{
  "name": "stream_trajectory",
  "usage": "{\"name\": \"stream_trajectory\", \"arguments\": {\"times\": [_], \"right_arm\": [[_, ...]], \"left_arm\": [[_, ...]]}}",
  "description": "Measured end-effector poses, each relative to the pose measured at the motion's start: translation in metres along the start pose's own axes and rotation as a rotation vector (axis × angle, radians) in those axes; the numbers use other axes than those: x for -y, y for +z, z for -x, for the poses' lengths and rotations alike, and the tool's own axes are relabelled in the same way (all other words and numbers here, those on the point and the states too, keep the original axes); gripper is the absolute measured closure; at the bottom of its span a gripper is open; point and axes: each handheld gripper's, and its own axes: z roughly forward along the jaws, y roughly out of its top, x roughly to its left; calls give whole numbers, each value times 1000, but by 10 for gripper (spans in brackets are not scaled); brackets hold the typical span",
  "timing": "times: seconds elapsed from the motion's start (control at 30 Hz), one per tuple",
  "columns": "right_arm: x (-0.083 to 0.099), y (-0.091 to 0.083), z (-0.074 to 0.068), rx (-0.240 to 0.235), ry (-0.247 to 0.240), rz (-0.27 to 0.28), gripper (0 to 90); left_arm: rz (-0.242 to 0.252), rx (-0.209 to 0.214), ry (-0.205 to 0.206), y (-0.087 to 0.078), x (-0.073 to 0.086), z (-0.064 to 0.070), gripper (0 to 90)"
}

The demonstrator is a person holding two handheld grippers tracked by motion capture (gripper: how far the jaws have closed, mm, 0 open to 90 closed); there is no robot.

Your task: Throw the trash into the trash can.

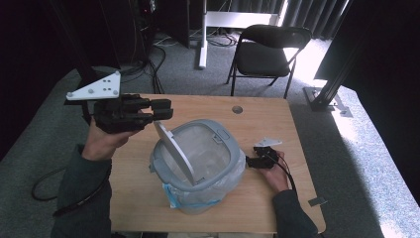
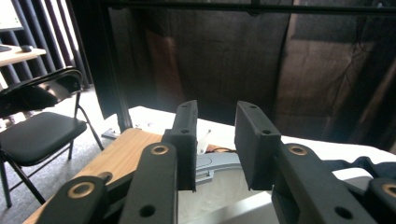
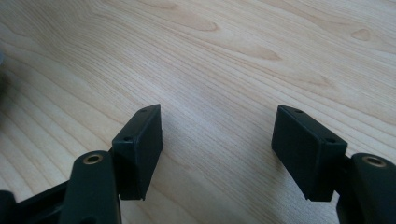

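A grey waste bin [image 1: 225, 144] stands in the middle of the wooden table [image 1: 277, 119], lined with a clear plastic bag [image 1: 198, 201] with a blue edge. Its swing lid [image 1: 173, 151] is tipped up on edge inside the rim. My left gripper [image 1: 166, 110] is held above the table at the bin's far left corner, its jaws pointing right, open and empty [image 2: 215, 114]. The bin's rim [image 2: 217, 163] lies below its jaws. My right gripper [image 1: 253, 157] sits low by the bin's right side, wide open [image 3: 217, 114] over bare wood [image 3: 224, 56].
A black folding chair [image 1: 267, 49] stands on the carpet beyond the table's far edge, beside a white stand leg [image 1: 202, 54]. A round cable hole [image 1: 237, 109] is in the tabletop near the far edge. Cables trail on the floor at the left.
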Motion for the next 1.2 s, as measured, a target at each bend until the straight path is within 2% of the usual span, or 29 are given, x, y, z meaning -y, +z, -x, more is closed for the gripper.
{"name": "stream_trajectory", "arguments": {"times": [0.33,0.5,0.63,0.83,1.0,1.2], "right_arm": [[0,0,0,0,0,0,327],[0,0,0,1,2,0,327],[0,0,0,1,1,0,327],[0,0,-1,4,3,-1,327],[0,0,-1,4,4,0,327],[0,0,-1,4,3,0,327]], "left_arm": [[51,-76,-49,-28,10,-12,635],[49,-103,-78,-32,19,-19,620],[36,-146,-104,-35,28,-29,591],[37,-170,-160,-39,44,-44,580],[19,-191,-176,-42,51,-48,569],[21,-198,-201,-46,61,-51,548]]}}
